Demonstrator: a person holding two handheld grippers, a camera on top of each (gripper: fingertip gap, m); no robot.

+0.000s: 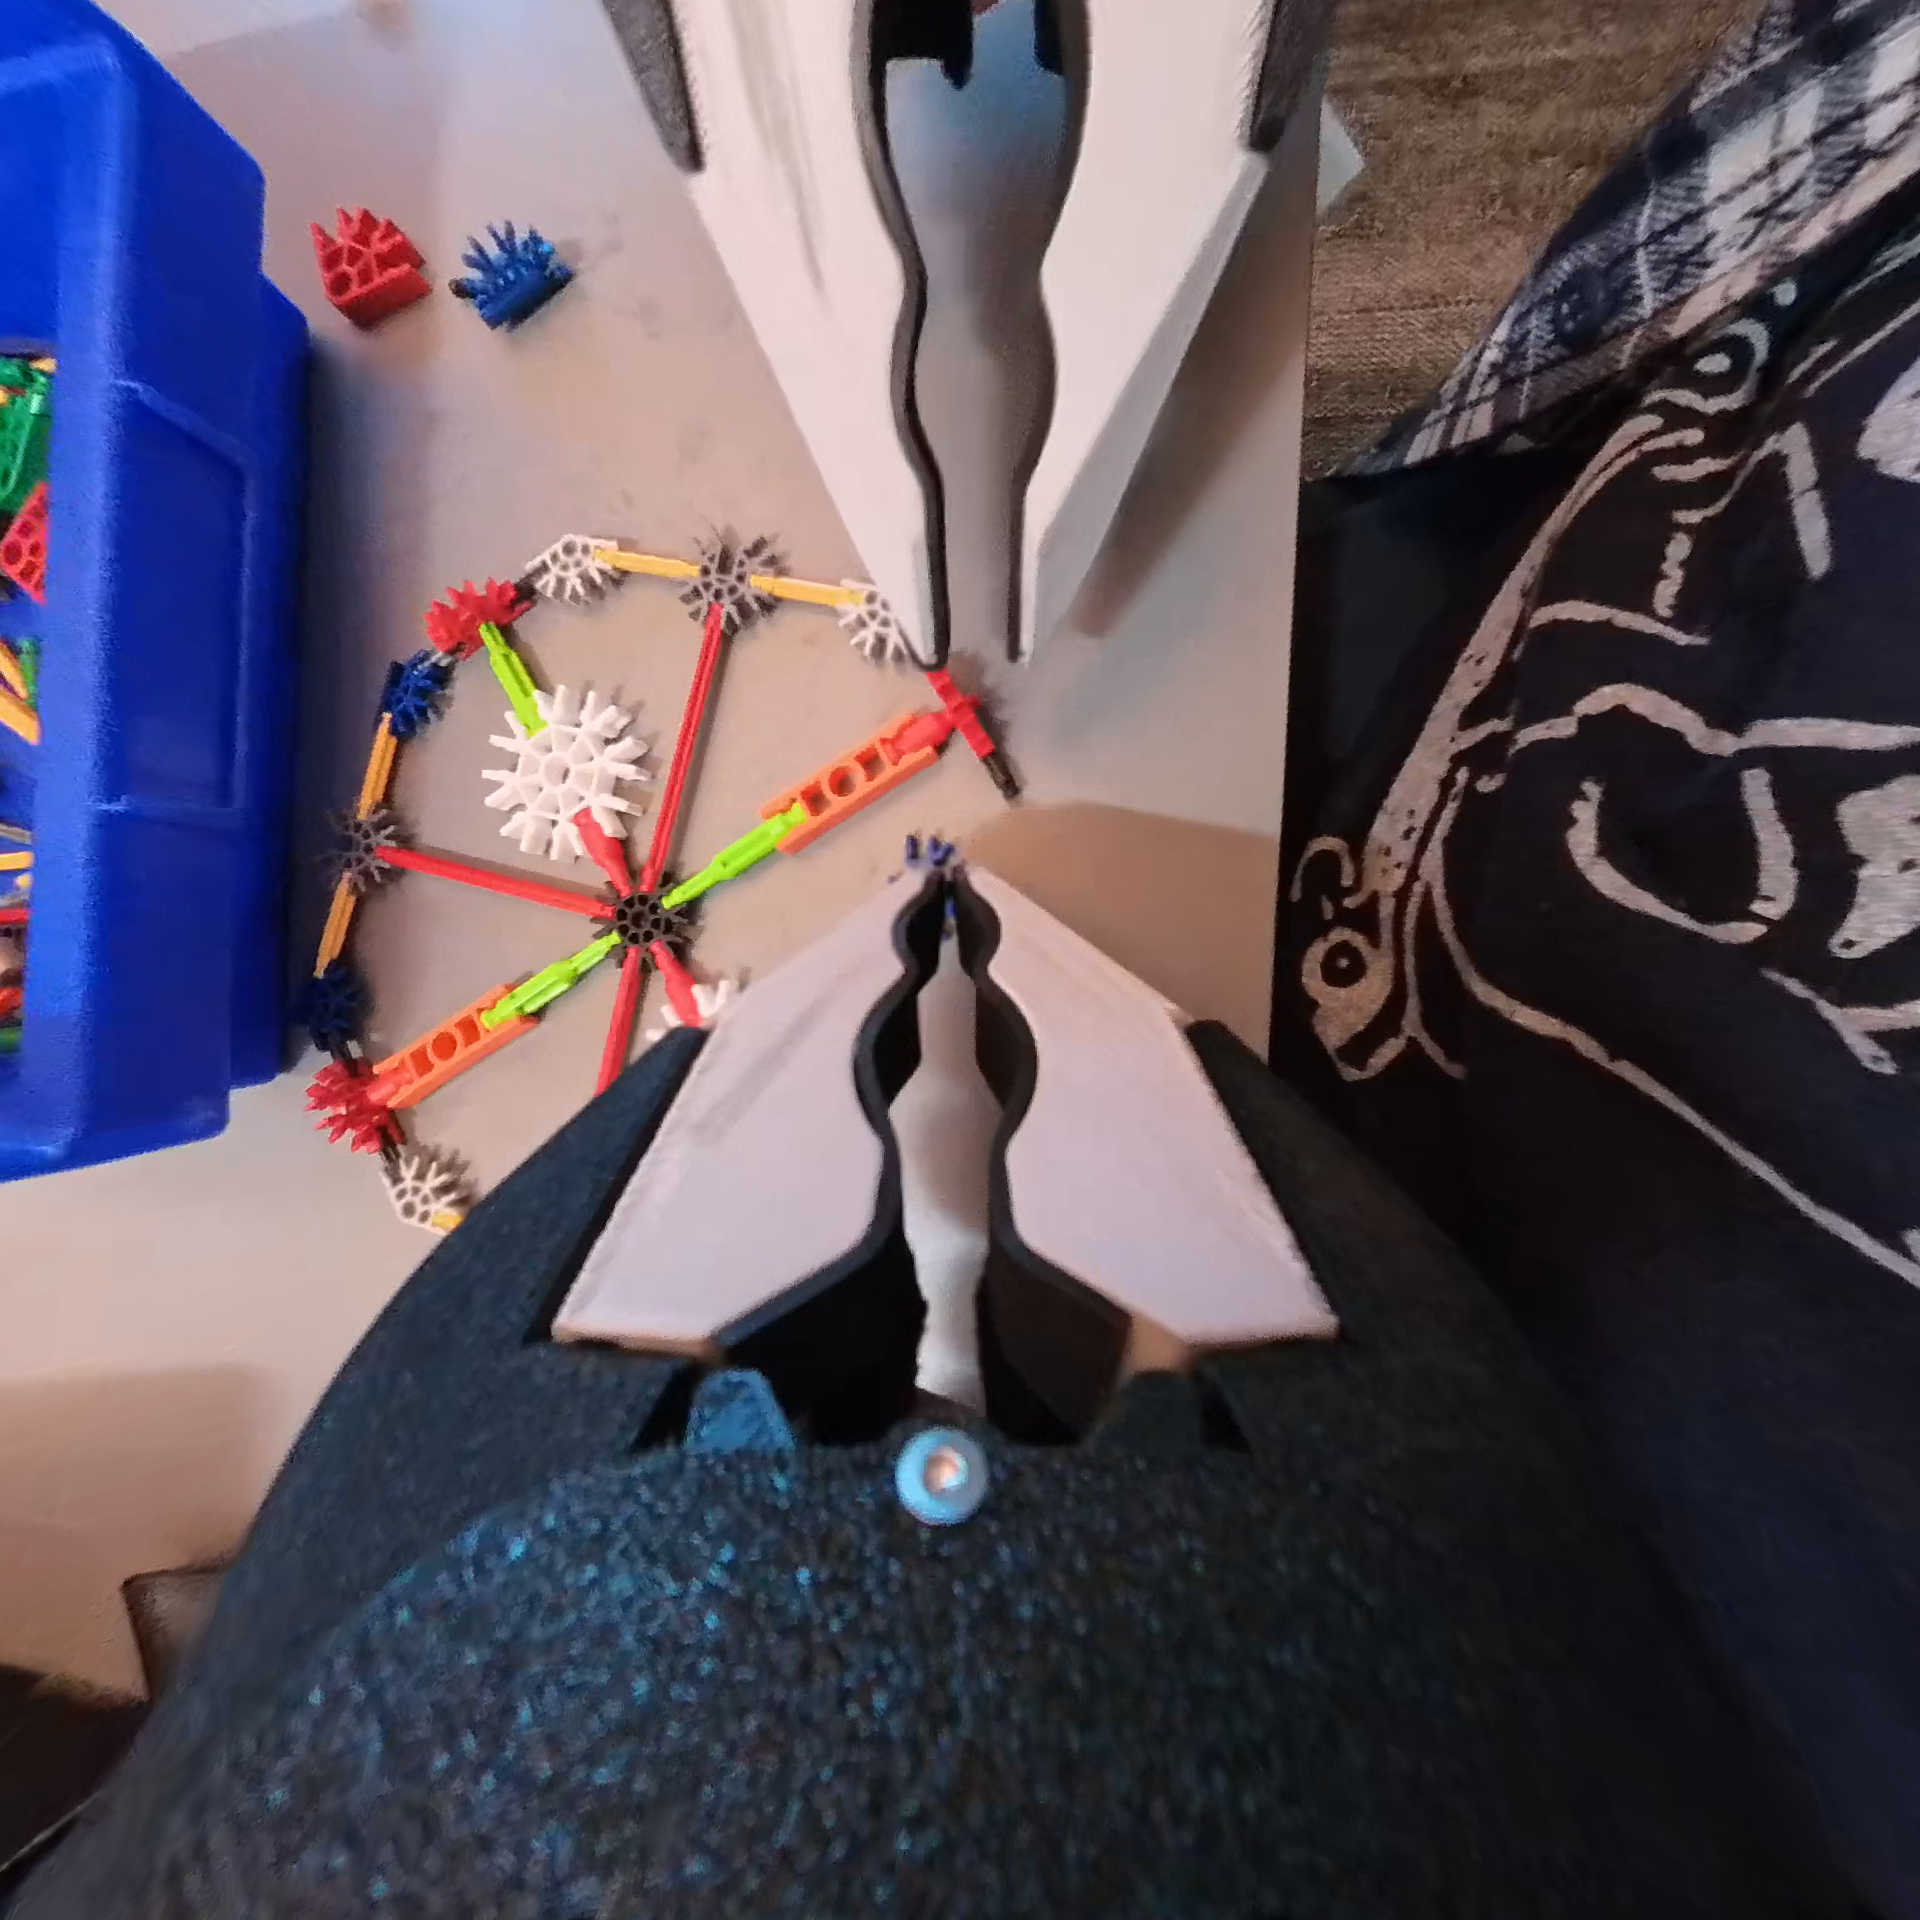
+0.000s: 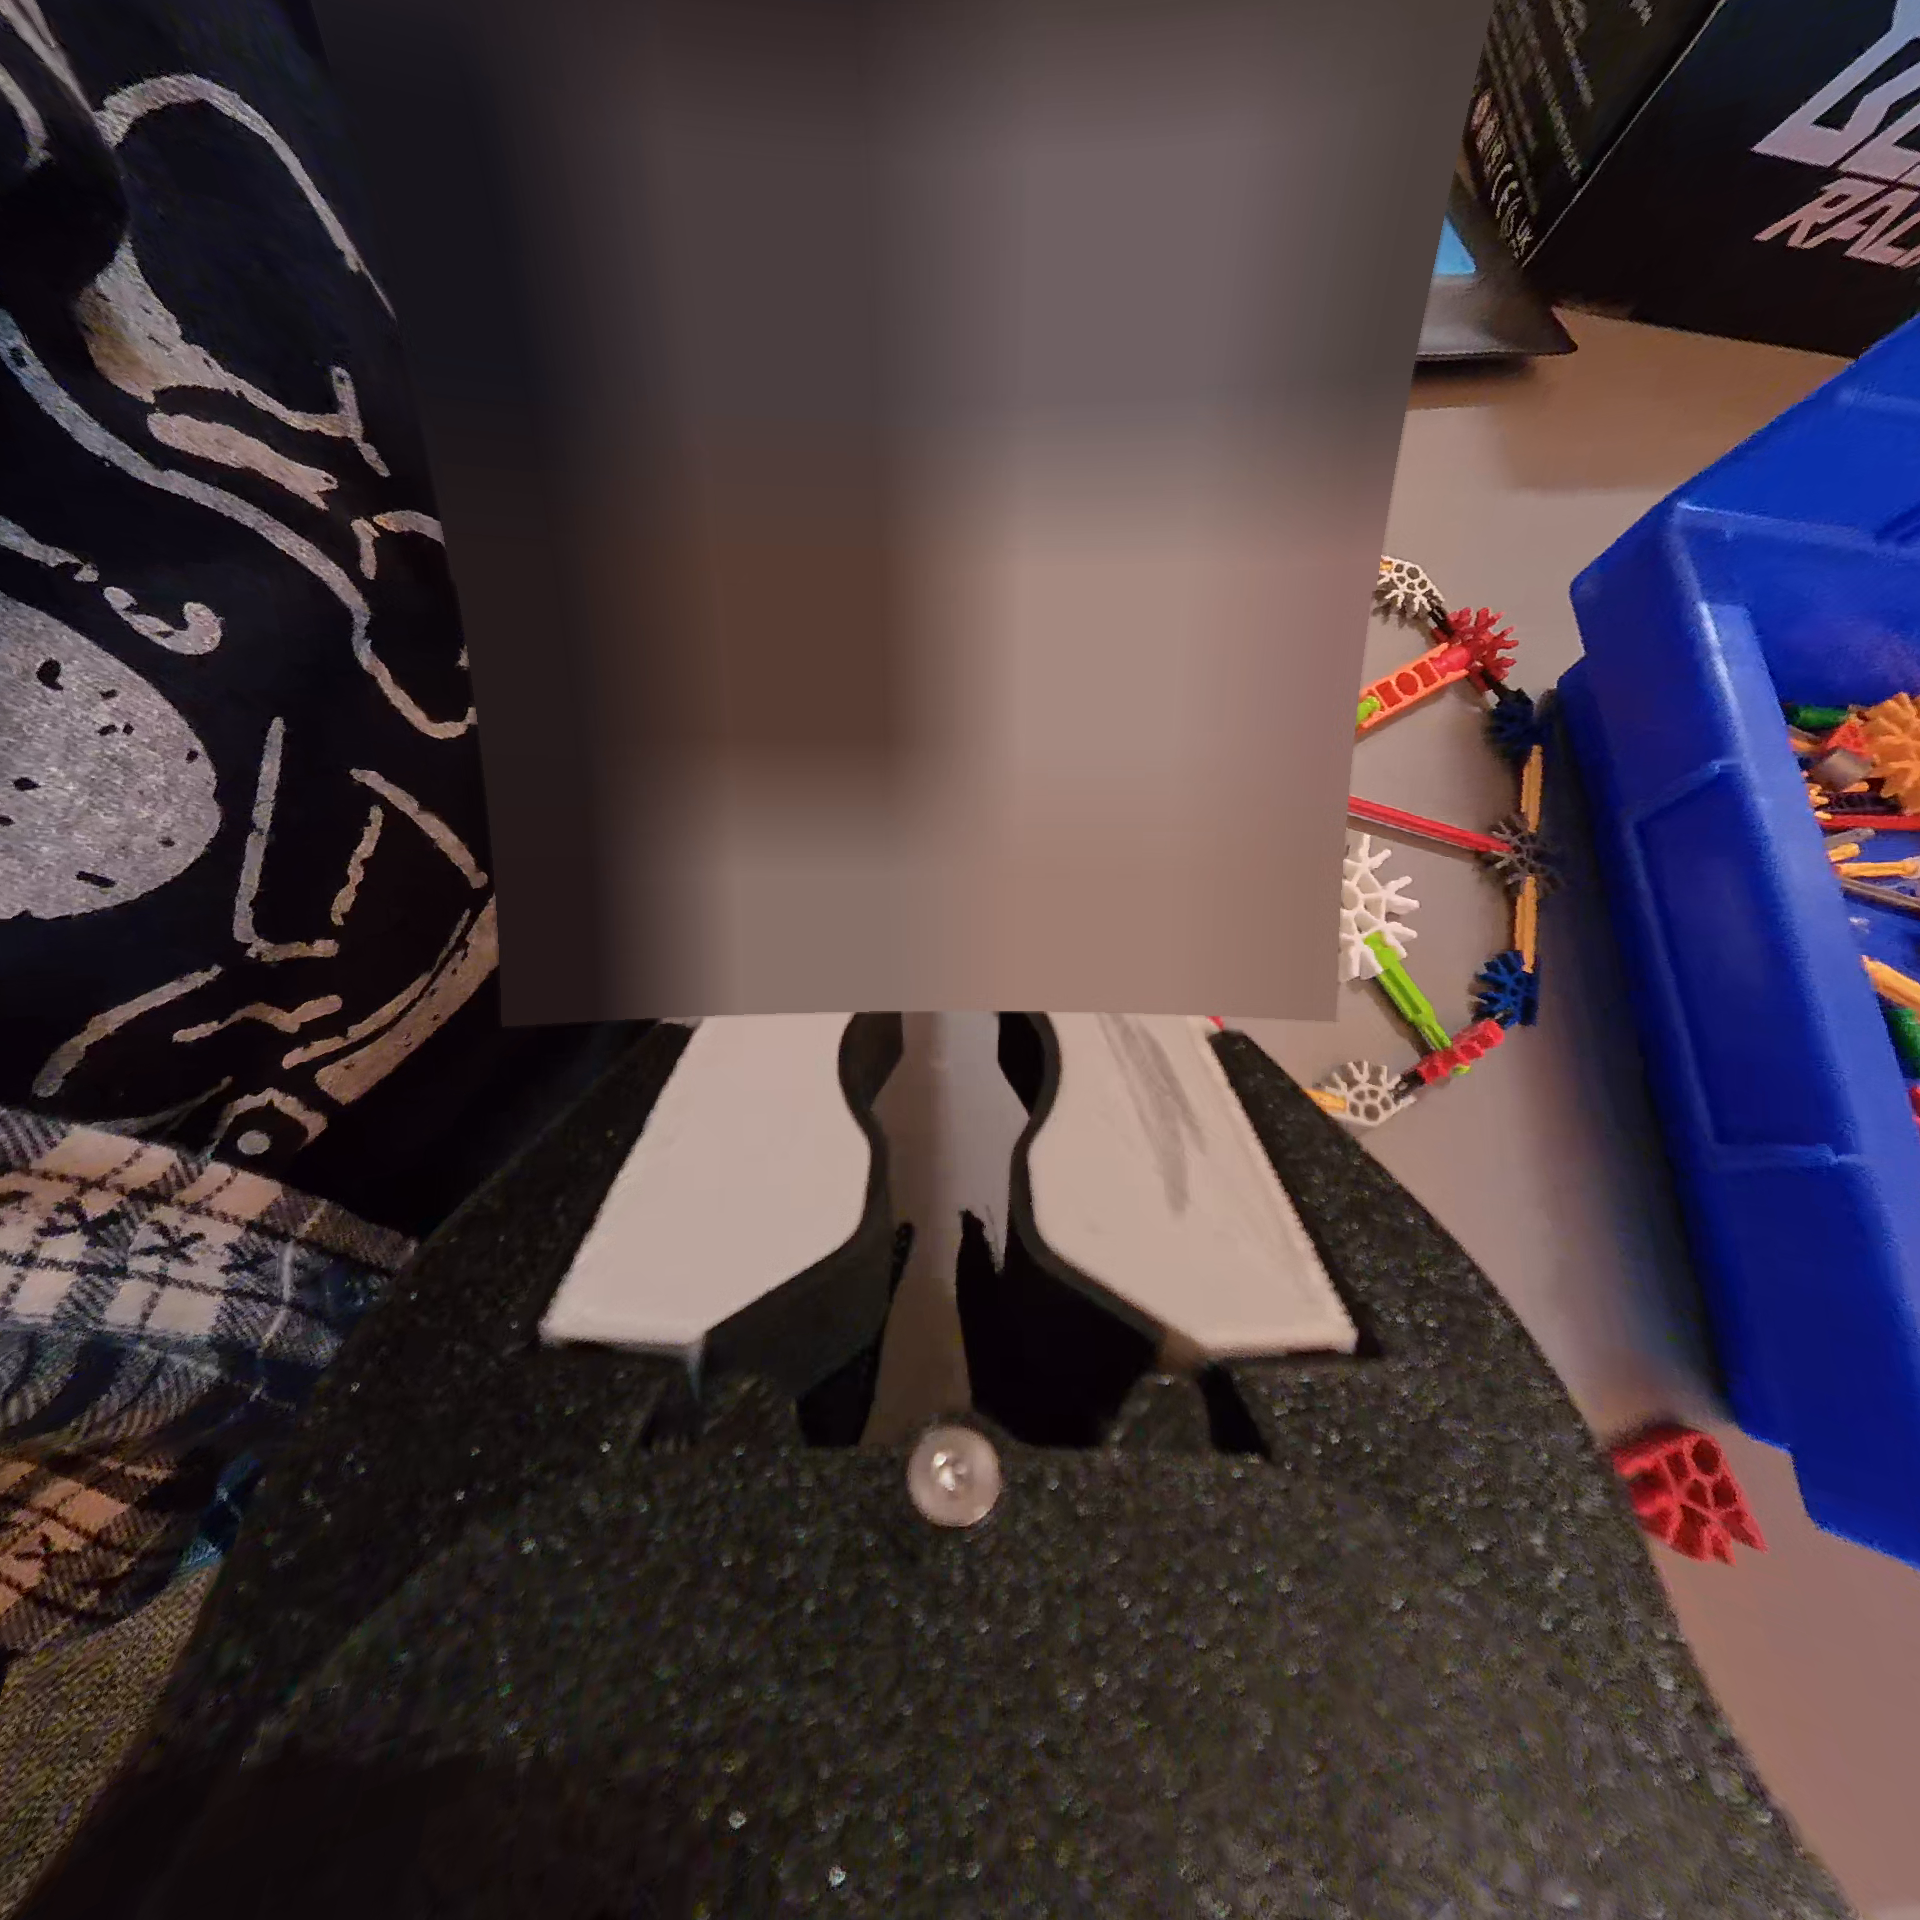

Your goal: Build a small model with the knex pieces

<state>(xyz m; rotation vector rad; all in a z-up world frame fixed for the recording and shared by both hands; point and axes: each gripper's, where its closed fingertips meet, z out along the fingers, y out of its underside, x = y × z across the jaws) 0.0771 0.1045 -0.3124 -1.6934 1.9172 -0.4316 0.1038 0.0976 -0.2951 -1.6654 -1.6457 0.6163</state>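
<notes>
Pinching a small dark-blue spiky plastic connector (image 1: pixel 940 854) at its very tips, the left tool (image 1: pixel 943 883) has its fingers pressed nearly together. Just beyond it the right tool (image 1: pixel 971 649) points back, tips slightly apart above a red plastic clip on a short black rod (image 1: pixel 964 722); whether they touch it I cannot tell. Left of both lies a flat wheel of coloured rods and snowflake connectors (image 1: pixel 634 914) on the grey desk (image 1: pixel 644 416), beside a blue plastic bin (image 1: pixel 145 623).
</notes>
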